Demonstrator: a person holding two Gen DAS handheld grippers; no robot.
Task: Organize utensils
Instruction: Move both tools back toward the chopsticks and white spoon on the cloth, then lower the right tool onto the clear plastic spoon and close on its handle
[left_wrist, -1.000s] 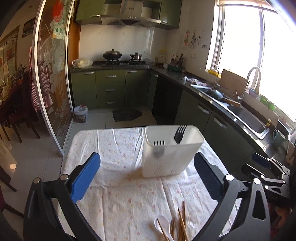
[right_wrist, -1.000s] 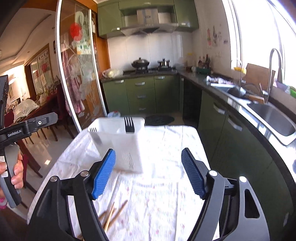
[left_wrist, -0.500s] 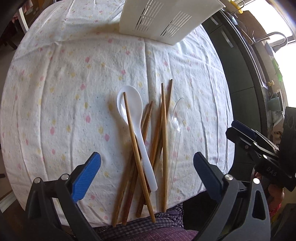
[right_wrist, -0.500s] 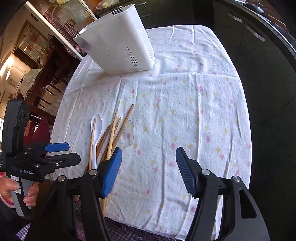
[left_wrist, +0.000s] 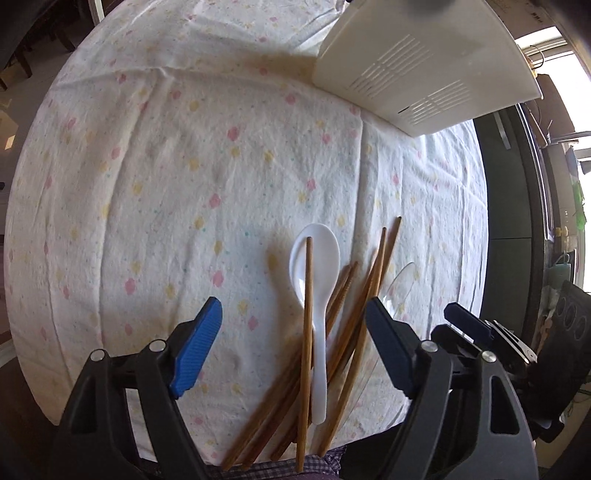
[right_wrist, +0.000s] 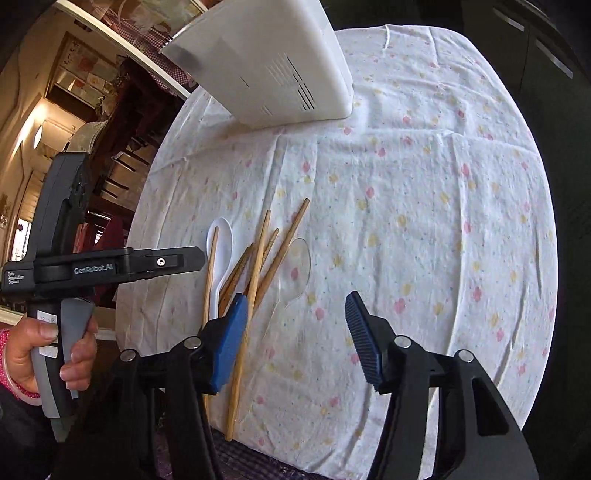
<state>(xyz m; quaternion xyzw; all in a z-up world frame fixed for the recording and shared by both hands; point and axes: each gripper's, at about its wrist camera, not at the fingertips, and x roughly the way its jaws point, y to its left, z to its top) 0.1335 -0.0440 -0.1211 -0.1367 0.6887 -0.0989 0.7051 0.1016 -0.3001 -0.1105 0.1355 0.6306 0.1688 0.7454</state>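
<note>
left gripper (left_wrist: 293, 343): jaws have just been closing, still fairly wide; they straddle the white spoon handle and several chopsticks, pads not pressing on anything, nothing held.
right gripper (right_wrist: 295, 334): jaws have just been closing, about half open; the clear spoon handle lies between them, left pad just beside a chopstick, nothing gripped.
person's hand (right_wrist: 48, 354): wraps the left gripper's handle, seen in the right wrist view.
chopsticks (left_wrist: 304, 325): wooden, loose crossed pile at the near edge of the surface, ends overhanging it.
white spoon (left_wrist: 316, 266): plastic soup spoon inside the pile, one chopstick lying along its bowl, others crossing its handle.
clear spoon (right_wrist: 295, 267): transparent plastic, flat on the cloth at the right side of the pile, hard to see.
tablecloth (left_wrist: 166, 166): white, pink and yellow dots, wrinkled, covers the surface.
utensil holder (left_wrist: 417, 70): white slotted plastic caddy, far side, well apart from the pile.
step: likely picking the first pieces out of the pile.
risk 1: closing on the tangle could catch several pieces, or lever neighbours off the near edge.
risk 2: thin slick clear spoon may slip from the pads or be missed.
risk 3: both grippers work the same pile, could knock together.
risk 4: pads could snag cloth wrinkles.
</note>
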